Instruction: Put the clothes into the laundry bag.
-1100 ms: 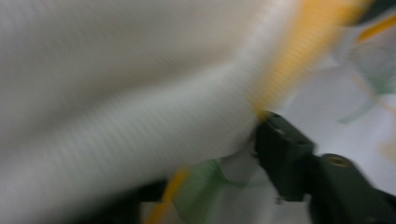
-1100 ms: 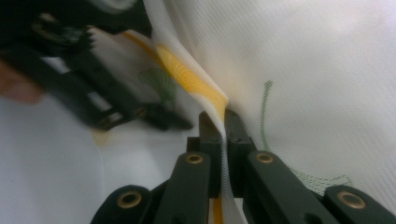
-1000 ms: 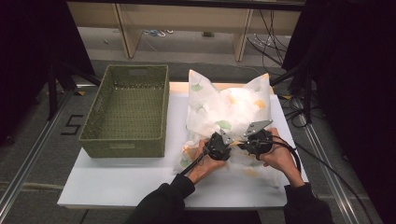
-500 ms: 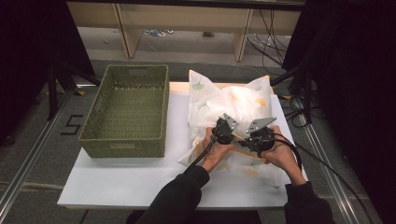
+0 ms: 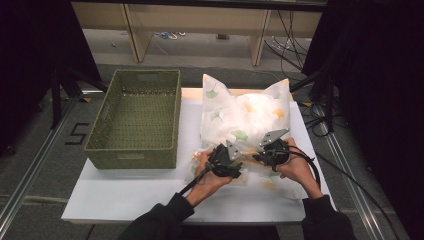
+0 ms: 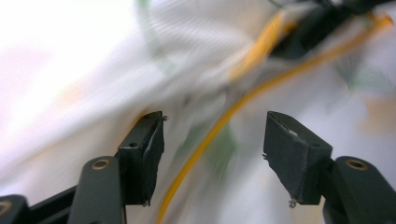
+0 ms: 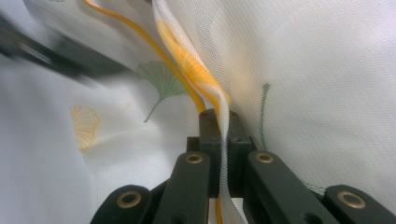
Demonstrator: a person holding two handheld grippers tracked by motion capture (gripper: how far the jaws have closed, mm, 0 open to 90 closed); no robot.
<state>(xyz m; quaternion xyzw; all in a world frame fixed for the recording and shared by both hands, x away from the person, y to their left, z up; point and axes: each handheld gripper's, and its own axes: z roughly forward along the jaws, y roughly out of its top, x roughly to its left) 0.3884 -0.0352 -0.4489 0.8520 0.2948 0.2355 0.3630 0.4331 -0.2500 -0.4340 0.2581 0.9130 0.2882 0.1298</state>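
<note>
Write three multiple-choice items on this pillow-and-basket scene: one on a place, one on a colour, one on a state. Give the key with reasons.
1. Where does the basket stand relative to the pillow in the high view?
A. To its left
B. To its right
C. On top of it

2. What colour is the basket?
A. Red
B. Olive green
C. Blue

3. How do the jaws of the right gripper stand?
A. Wide open, nothing between them
B. Shut on a fold of the pillow's cover
C. Shut on the basket's rim

Key:
1. A: the basket sits on the white board at the left, the pillow at the right.
2. B: its woven walls are olive green.
3. B: the right gripper view shows white fabric with its yellow piping pinched between the closed jaws, while the left gripper has just been opening, its jaws apart over the cloth.
</note>
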